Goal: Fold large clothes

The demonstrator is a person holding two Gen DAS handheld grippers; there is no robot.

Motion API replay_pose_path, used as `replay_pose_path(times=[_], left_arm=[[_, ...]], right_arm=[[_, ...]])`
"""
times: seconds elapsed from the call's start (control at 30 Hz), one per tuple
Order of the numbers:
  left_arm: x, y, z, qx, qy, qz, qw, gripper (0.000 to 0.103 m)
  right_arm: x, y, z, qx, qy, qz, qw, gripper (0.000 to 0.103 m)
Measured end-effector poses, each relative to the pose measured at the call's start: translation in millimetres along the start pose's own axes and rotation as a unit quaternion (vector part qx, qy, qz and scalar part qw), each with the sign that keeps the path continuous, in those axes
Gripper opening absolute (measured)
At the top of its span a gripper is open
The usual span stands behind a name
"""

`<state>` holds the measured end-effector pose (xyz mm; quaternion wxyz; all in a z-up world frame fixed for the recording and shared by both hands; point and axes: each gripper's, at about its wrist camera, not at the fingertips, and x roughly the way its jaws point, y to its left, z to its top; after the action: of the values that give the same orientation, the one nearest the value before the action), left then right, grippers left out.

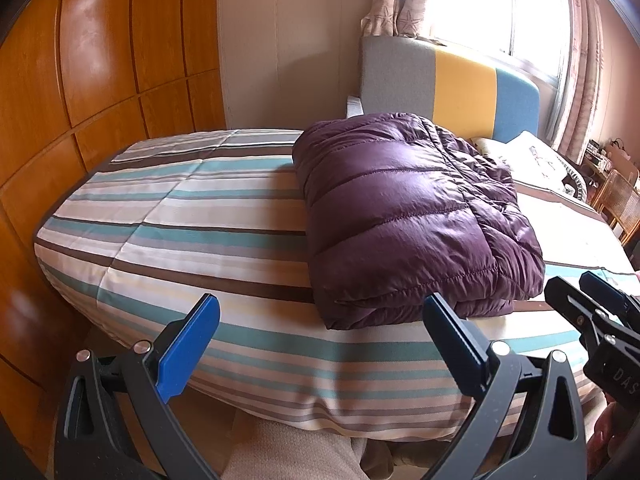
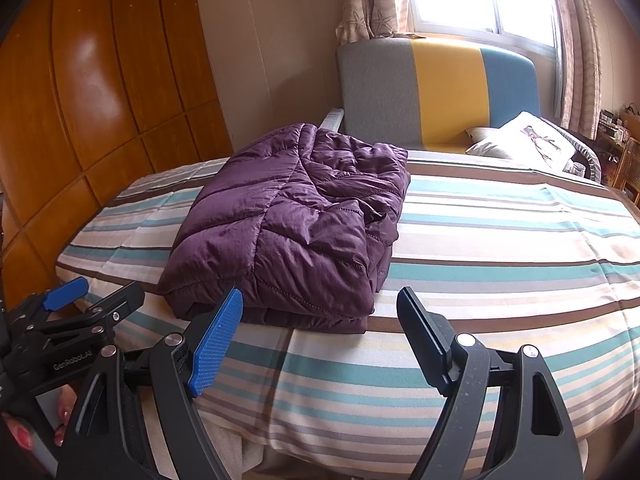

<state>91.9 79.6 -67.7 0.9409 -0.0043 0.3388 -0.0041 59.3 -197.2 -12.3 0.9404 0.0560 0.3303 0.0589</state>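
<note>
Left wrist view shows the left tongs [image 1: 320, 340] standing wide apart with nothing between them, hanging just short of the near edge of a purple quilted jacket [image 1: 408, 220]. The jacket lies on the striped bedcover [image 1: 180, 220] as a thick, roughly square bundle, layers stacked, its near fold facing the tongs and its far side crumpled toward the headboard [image 1: 448, 80]. From the right wrist view the right tongs [image 2: 320, 340] are likewise spread open and empty, with the same bundle just beyond their left finger [image 2: 216, 344]; the left tongs appear at the lower left edge, apart from the cloth.

Judging by the compact shape, the folding looks nearly or wholly done, and both tongs seem to be pausing clear of the garment. If anything remains, it is likely tidying the rumpled far side or pressing the bundle flat. That would call for reaching over the near fold and pinching only the loose top layer, since the slick, puffy fabric may slide or spring open.
</note>
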Motion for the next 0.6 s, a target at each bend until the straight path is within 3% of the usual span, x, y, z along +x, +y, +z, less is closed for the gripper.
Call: replay_pose_path(times=[0.27, 0.4, 0.6], left_arm=[[-1.2, -2.6, -2.7, 0.003, -0.002, -0.004, 1.0000, 0.101], [-5.4, -4.9, -3.3, 0.018, -0.022, 0.013, 0.9995, 0.101], [-4.8, -5.0, -0.3, 0.013, -0.009, 0.005, 0.9999, 0.101]], right_arm=[[0.9, 0.4, 0.3, 0.003, 0.002, 0.001, 1.000, 0.079], [1.9, 0.1, 0.0, 0.004, 0.003, 0.001, 1.000, 0.079], [4.1, 0.0, -0.1, 0.005, 0.006, 0.003, 1.000, 0.079]])
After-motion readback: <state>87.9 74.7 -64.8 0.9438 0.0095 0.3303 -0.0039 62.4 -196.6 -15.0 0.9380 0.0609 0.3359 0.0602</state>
